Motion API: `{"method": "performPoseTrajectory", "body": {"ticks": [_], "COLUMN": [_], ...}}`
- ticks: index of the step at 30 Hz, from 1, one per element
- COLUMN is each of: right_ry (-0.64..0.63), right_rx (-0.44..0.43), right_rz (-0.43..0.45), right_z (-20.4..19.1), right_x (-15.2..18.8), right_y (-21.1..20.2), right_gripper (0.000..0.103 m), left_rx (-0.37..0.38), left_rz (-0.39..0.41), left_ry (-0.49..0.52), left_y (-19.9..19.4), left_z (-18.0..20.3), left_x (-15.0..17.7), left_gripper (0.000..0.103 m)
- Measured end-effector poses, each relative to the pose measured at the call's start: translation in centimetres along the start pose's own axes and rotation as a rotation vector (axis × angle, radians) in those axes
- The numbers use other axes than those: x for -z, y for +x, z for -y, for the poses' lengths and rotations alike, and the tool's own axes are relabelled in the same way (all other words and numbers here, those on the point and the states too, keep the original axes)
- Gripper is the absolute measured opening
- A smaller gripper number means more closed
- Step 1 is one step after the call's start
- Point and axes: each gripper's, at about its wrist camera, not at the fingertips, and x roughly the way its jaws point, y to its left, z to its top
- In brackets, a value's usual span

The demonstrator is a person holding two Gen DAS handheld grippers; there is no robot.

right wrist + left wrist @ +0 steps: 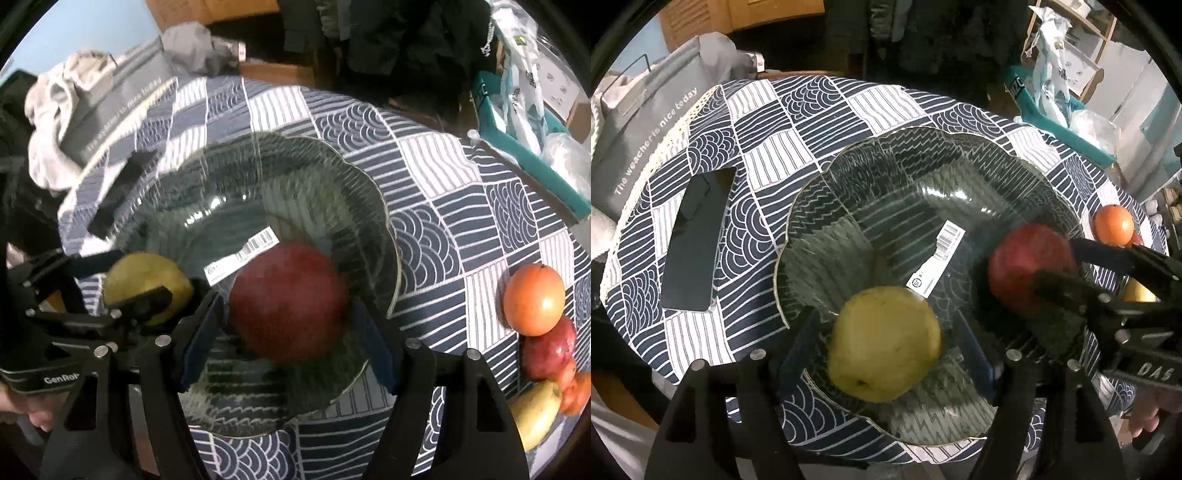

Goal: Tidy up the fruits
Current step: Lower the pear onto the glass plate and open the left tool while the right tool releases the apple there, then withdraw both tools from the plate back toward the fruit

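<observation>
Navy-and-white patterned cloth covers the tabletop (768, 122), which fills most of both wrist views. On it sits a wide clear glass bowl (923, 155) with a scalloped rim, taking up the middle of each frame; a white barcode label (938, 254) lies at its bottom. A dark phone (696, 243) lies flat on the cloth at the left of the left wrist view, apart from the bowl. The left tool (886, 339) points down into the bowl at the lower centre of its own view, with a yellow-green pear (884, 343) between its blue pads (977, 358); a narrow gap shows on each side of the fruit, so the jaws stand apart around it and do not press it. The right tool (290, 328) reaches into the bowl at the lower centre of its view, with a dark red apple (290, 299) between its pads (380, 350); the picture is blurred there, and I cannot tell whether the pads press the fruit or stand just clear of it. At the right edge of the right wrist view, outside the bowl, loose fruit lies in a touching cluster on the cloth: an orange (533, 299) uppermost, a red apple (548, 350) below it, and a yellow fruit (535, 413) lowest. Part of a hand (26, 410) shows at the lower left edge of that view.
</observation>
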Motion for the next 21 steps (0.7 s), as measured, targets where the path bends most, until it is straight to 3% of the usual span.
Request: {"method": "performPoseTrajectory", "body": {"ticks": [13,21], "right_ry": [0.022,0.001], "right_rx": [0.012,0.115], "right_rz": [0.119,0.238], "right_z": [0.4,0.2], "right_x": [-1.2,-1.3], "right_y": [-4.4,-8.9], "right_gripper": [0.074,0.077], "left_rx": [0.001,0.024], "left_rz": [0.069,0.166], "left_ry": [0.037,0.065], "left_y": [-3.1,-7.1], "left_z": [1.7,3.6], "left_x": [-0.2,-0.8], "left_gripper": [0.076,0.079]}}
